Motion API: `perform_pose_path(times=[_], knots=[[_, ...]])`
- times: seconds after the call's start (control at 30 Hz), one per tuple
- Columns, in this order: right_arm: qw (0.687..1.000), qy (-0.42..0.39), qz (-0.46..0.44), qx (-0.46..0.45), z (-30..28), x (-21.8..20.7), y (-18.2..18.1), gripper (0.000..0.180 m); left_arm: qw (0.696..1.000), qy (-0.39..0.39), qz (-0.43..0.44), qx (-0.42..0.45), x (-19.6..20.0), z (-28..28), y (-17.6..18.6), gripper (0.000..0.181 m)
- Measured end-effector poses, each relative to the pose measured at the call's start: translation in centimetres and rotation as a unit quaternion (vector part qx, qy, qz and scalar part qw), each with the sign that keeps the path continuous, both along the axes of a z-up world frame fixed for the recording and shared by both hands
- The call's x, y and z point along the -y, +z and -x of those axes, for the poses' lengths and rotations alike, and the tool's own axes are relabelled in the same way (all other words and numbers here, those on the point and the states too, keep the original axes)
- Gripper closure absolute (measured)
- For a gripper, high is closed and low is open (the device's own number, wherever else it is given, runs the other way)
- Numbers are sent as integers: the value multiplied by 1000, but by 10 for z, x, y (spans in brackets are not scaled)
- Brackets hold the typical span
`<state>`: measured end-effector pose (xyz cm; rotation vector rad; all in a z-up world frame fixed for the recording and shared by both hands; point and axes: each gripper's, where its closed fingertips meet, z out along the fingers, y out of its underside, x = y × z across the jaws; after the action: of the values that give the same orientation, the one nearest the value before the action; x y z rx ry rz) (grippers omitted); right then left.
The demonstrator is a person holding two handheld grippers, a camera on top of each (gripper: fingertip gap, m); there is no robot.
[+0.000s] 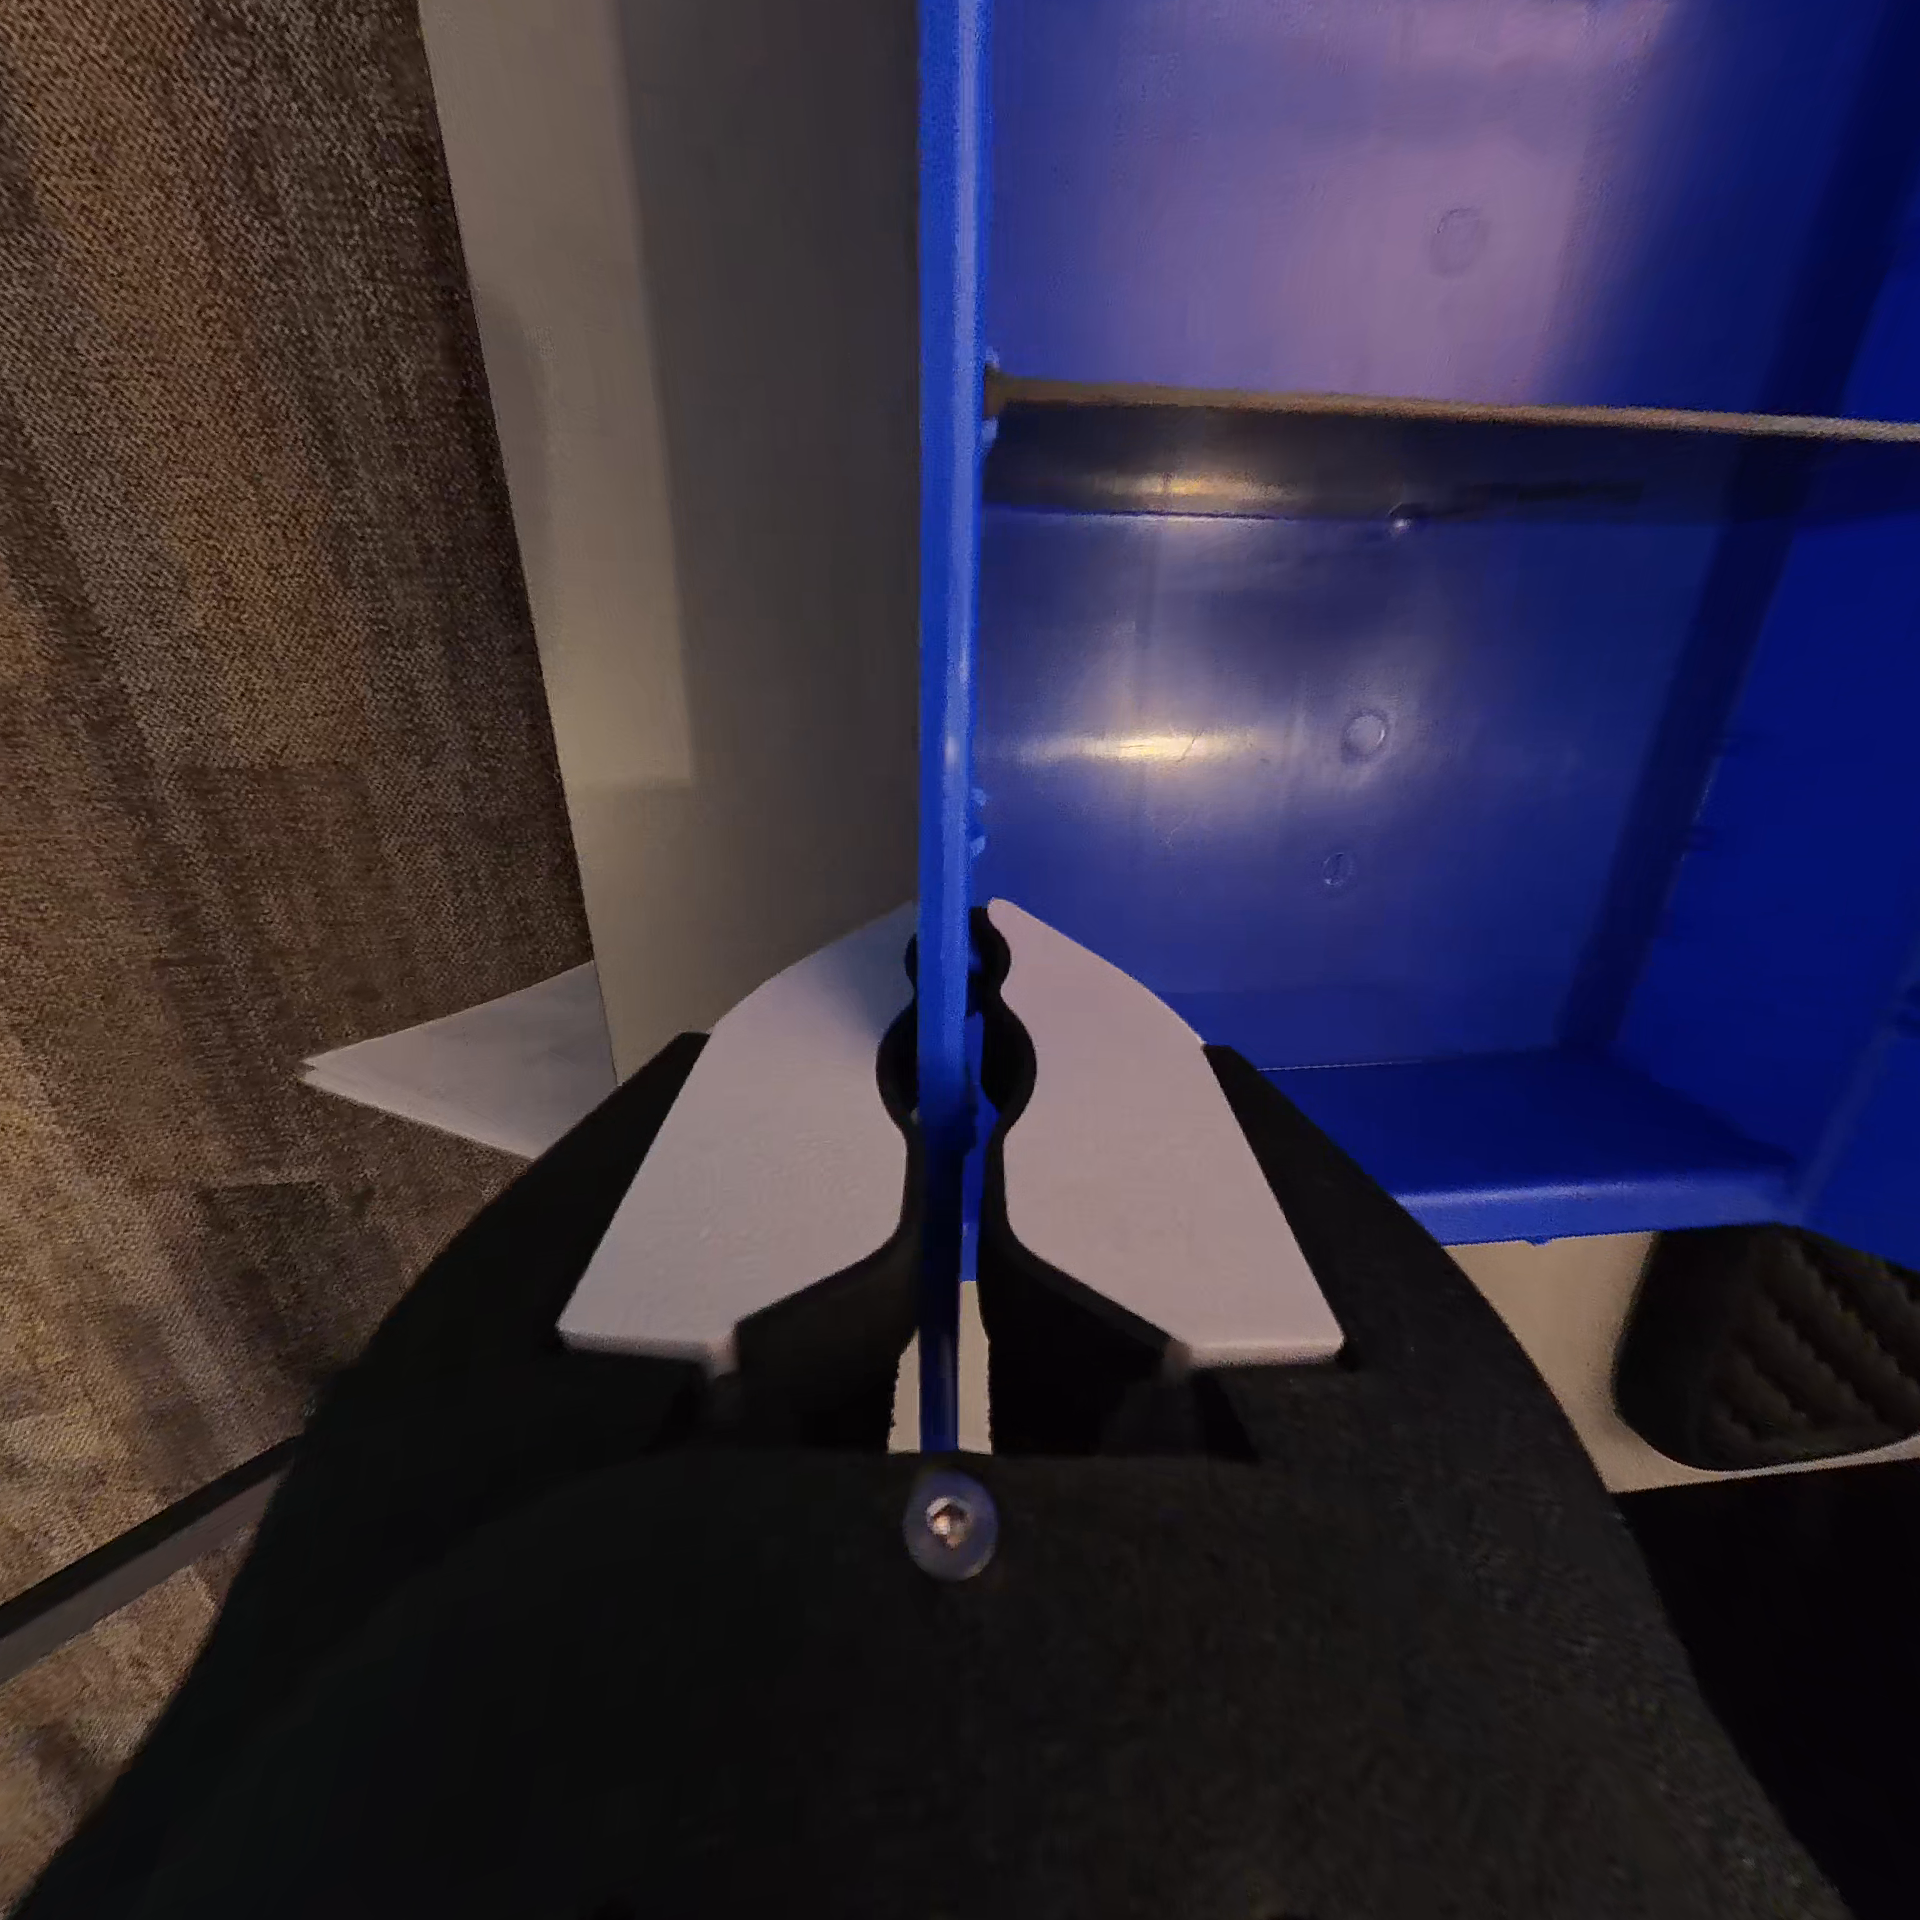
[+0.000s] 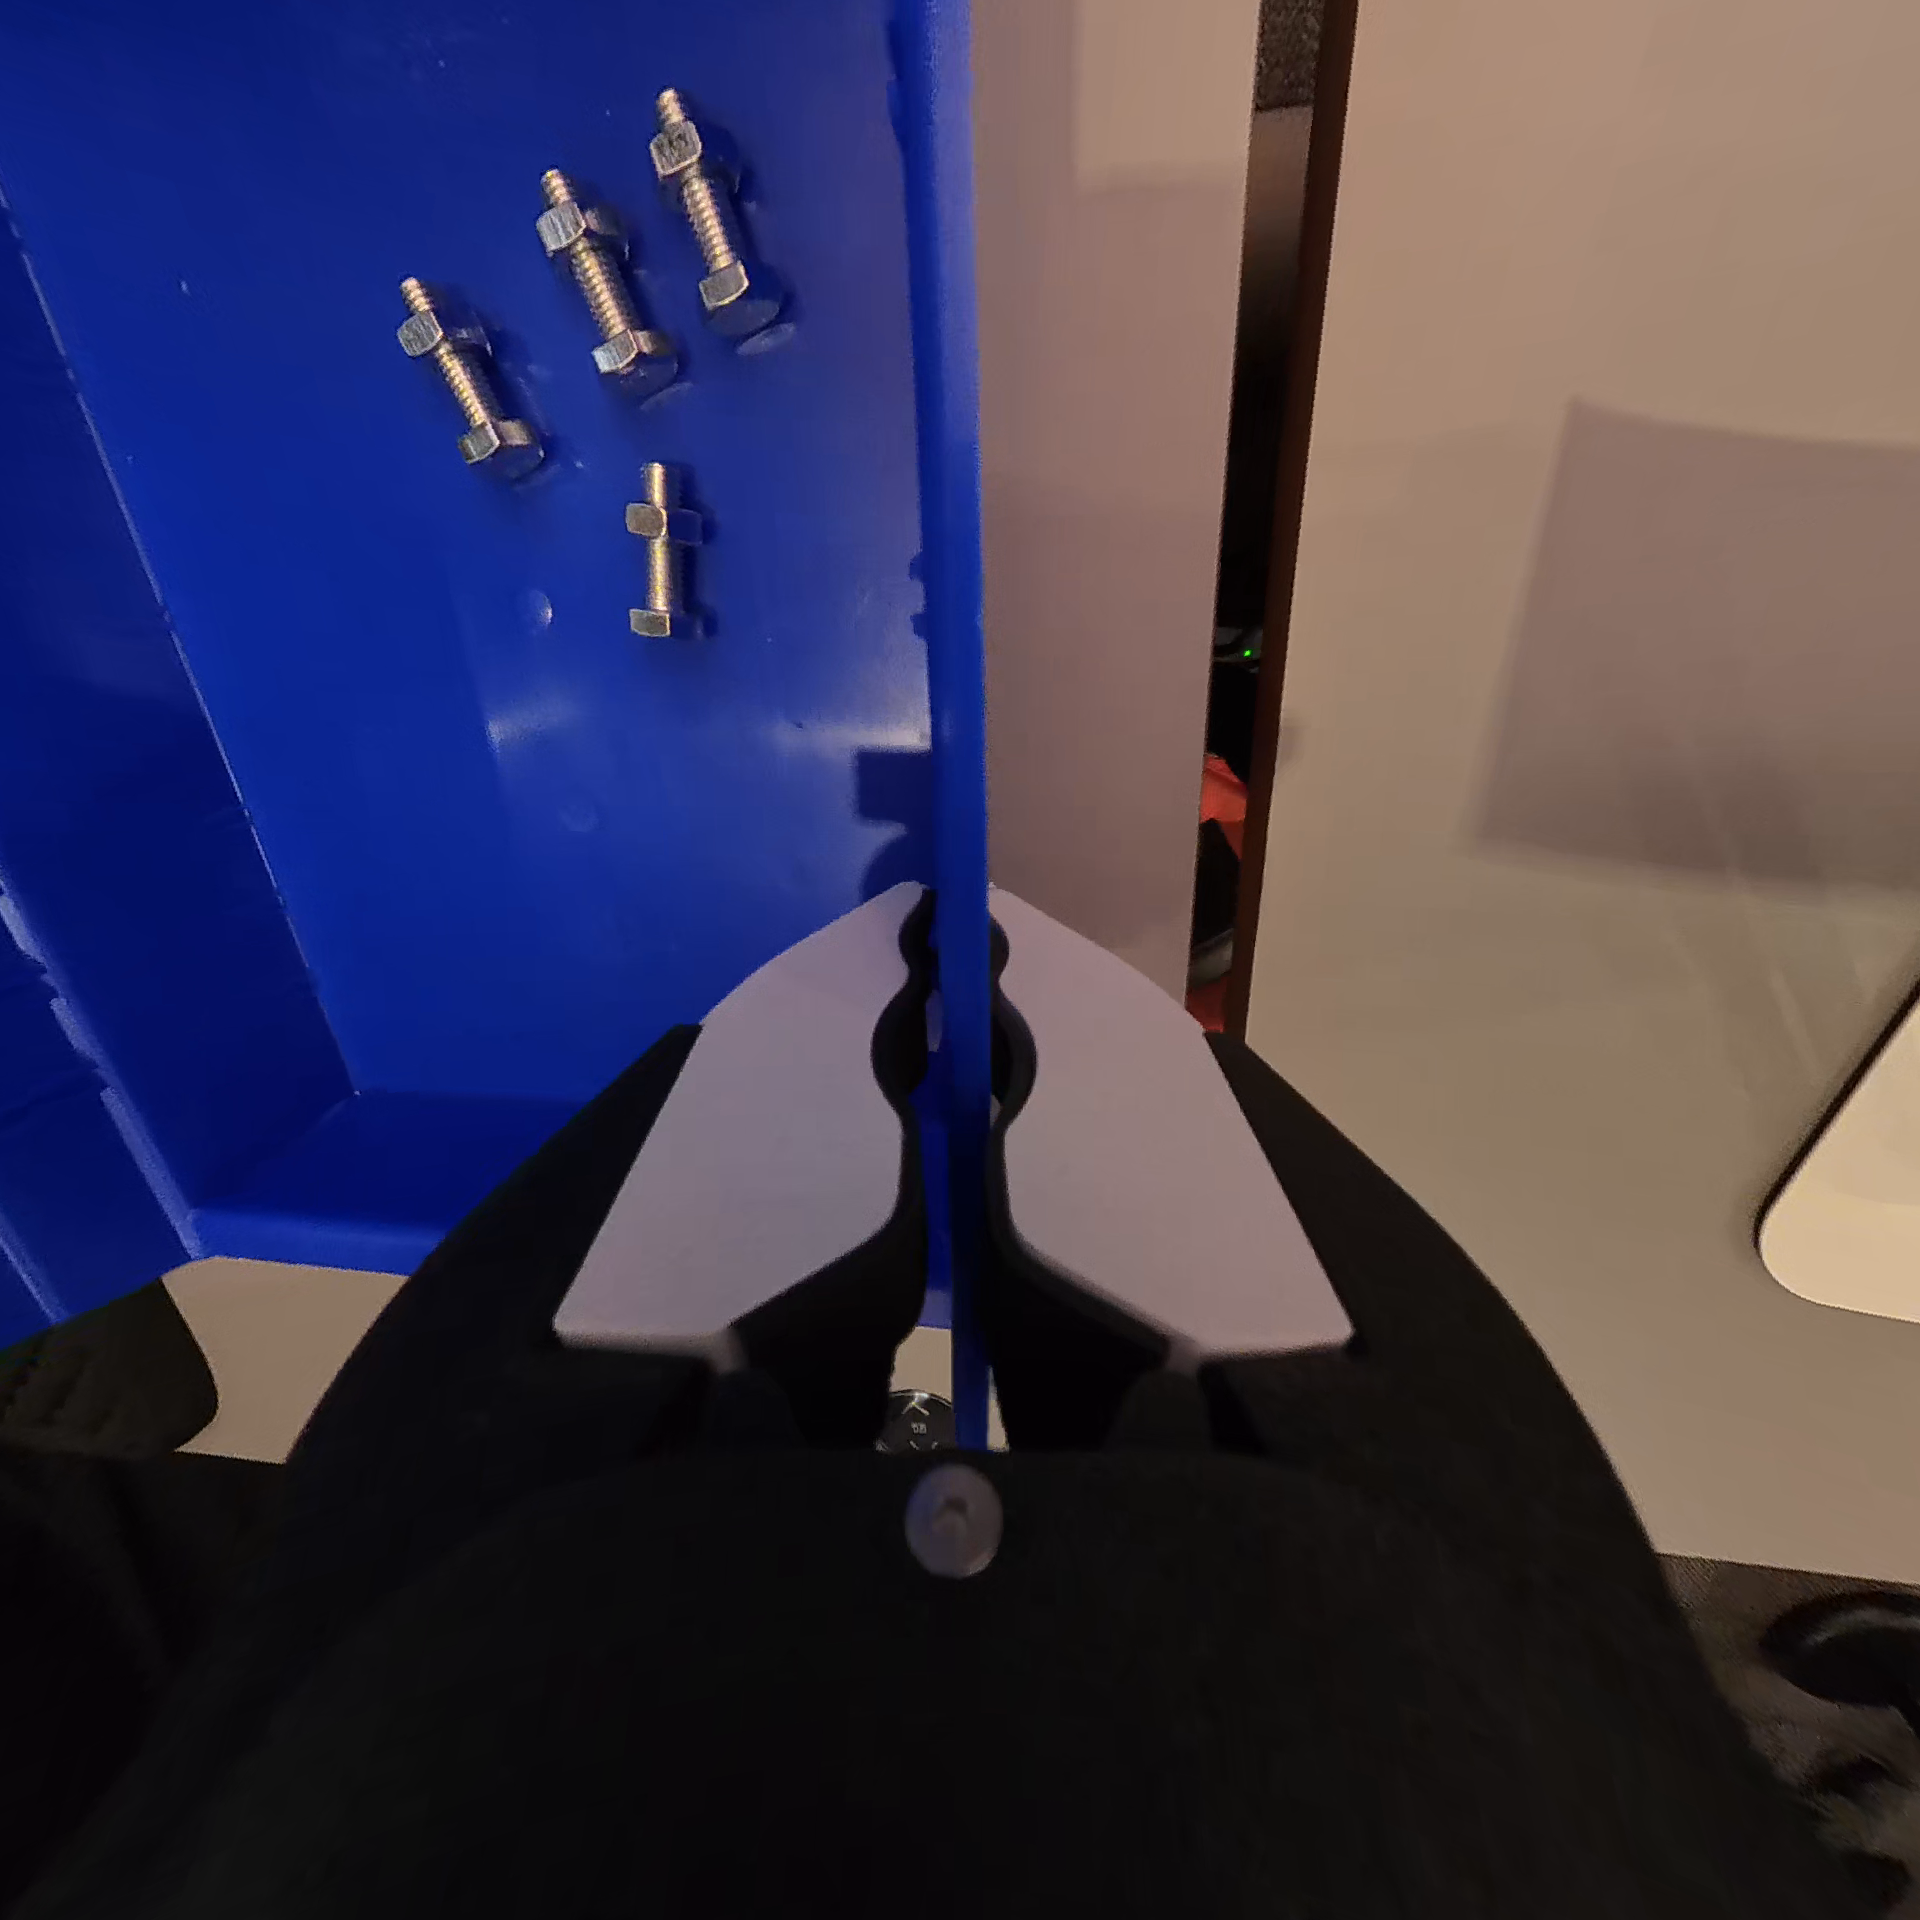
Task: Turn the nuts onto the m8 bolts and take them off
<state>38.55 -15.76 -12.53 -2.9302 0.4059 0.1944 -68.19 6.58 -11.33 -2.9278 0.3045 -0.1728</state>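
My left gripper (image 1: 948,997) is shut on the left wall (image 1: 948,520) of a blue plastic bin, one finger outside and one inside. Its compartment (image 1: 1351,727) in the left wrist view shows no parts, behind a dark divider (image 1: 1455,416). My right gripper (image 2: 956,987) is shut on the bin's right wall (image 2: 951,520). In the right wrist view several silver bolts with nuts threaded on them (image 2: 597,281) lie on the bin floor, ahead and left of my right fingers. A bolt head (image 2: 914,1429) shows just under my right fingers.
The bin stands on a white table (image 2: 1558,1039). A white object's rounded corner (image 2: 1849,1195) lies at the right. A dark post (image 2: 1288,416) and a gap stand behind the table. Brown carpet (image 1: 208,623) lies left of the table. A black textured object (image 1: 1766,1351) is at the lower right. My right fingertips sit around 110 centimetres from my left ones. The black textured object (image 1: 1766,1351) sits 30 centimetres or so from the ends of my left fingers.
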Motion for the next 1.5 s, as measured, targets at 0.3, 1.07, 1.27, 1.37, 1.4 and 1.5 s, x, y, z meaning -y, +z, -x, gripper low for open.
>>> perform_pose_path(times=[0.3, 1.07, 1.27, 1.37, 1.4, 1.5], knots=[[1000, -8, 6, -16, 10, -1, 0, 174, 1000, -11, 7, -20, -1, -60, 15, 175], [999, -39, 3, -31, 19, -4, 0, 174, 995, -90, 26, 33, 39, -315, -5, 175], [998, -50, -1, -41, 23, -4, 0, 174, 996, -80, 22, 40, 56, -356, -5, 174], [997, -58, -5, -48, 28, -4, 0, 173, 994, -90, 15, 52, 63, -381, -5, 173], [997, -59, -7, -52, 30, -4, 0, 173, 993, -96, 14, 59, 66, -388, -5, 172], [996, -70, -22, -52, 33, -6, 3, 173, 987, -108, 24, 116, 73, -406, 2, 159]])
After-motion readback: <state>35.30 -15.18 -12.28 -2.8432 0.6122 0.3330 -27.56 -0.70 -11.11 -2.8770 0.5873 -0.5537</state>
